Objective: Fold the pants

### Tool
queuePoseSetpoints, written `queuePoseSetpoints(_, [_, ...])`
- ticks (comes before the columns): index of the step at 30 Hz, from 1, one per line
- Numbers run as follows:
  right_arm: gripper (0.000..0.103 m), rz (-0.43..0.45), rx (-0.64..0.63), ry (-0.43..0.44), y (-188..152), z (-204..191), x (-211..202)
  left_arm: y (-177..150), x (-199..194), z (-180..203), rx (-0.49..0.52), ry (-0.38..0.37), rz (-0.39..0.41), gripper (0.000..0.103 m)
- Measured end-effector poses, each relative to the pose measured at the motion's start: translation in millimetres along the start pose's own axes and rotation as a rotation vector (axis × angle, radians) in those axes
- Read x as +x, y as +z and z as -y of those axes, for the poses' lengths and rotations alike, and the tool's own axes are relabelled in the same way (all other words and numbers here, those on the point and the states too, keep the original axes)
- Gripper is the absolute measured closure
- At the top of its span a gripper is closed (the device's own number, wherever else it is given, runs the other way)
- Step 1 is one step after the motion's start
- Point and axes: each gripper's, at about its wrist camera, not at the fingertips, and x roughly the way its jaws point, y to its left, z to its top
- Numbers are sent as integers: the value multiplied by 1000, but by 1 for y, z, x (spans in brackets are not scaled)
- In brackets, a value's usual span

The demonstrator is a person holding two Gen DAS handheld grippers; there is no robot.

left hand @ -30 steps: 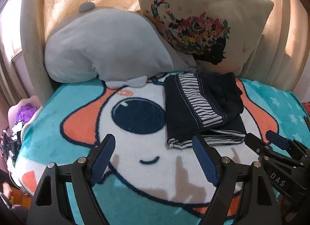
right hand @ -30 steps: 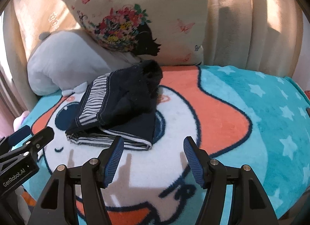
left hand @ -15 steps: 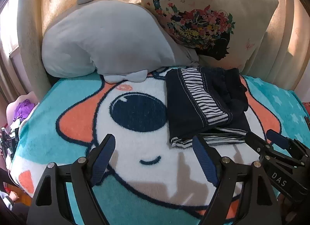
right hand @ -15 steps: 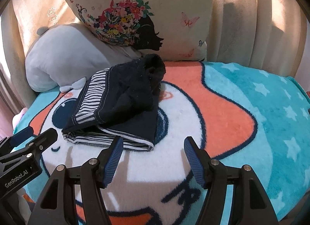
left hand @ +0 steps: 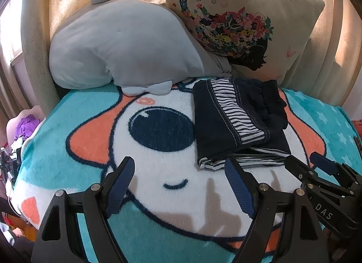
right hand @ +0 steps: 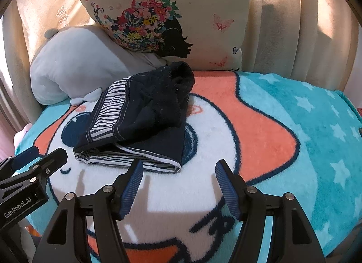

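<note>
1. My left tongs [left hand: 178, 172] stand spread with nothing between the pads. My right tongs [right hand: 178, 172] are the same: jaws apart, gripping nothing. Both hang just short of the near edge of the bundle, touching no cloth.

2. The pants [left hand: 237, 122] lie as a compact dark-navy bundle with a striped band on top. They sit on the cartoon blanket [left hand: 90, 127], toward the back, close to the pillows.

3. By my reading the fold looks about finished: layers stacked, striped edges showing along the near side.

4. Risk: the far end [right hand: 181, 77] bunches up in a raised lump instead of lying flat. If I leave it, the top layer could slump or spring open.

5. Risk: the blanket pile is plush. A pad dragged low could snag it and tug the bundle askew.

6. Risk: the near corner of the stack sits right ahead of one right pad [right hand: 133, 186]. A careless forward nudge would push the lower striped layers out of line.

7. Risk: pinching only the top layer to neaten it would lift that layer and undo the fold beneath.

8. Count:
   - pants, one bundle
   - tongs, two
   - floral print cushion [right hand: 172, 14], one
   - grey plush pillow [left hand: 122, 48], one
   - blanket, one

9. Clutter at the far left edge of the left view is too small to tell apart.
</note>
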Motion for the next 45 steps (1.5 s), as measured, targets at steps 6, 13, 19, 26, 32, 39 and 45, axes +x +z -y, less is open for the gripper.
queuePoseSetpoints(6, [31, -1, -2, 1, -1, -1, -2, -1, -2, -2, -6, 0, -1, 22])
queuePoseSetpoints(13, [31, -1, -10, 0, -2, -3, -4, -2, -3, -5, -12, -1, 1, 22])
queuePoseSetpoints(19, [31, -3, -18, -1, -3, -6, -5, -2, -7, -9, -28, 10, 20, 22])
queuePoseSetpoints(26, [30, -6, -25, -3, -5, -9, -6, -1, -14, -11, -39, 17, 45, 22])
queuePoseSetpoints(32, [30, 6, -30, -4, -5, -10, -10, 1, -33, -14, -54, 62, 138, 22])
queuePoseSetpoints(39, [30, 25, -50, -8, -7, -15, -20, 1, -68, -21, -92, 127, 296, 4])
queuePoseSetpoints(45, [30, 38, -68, -8, -9, -22, -27, -3, -76, -26, -107, 140, 307, 0])
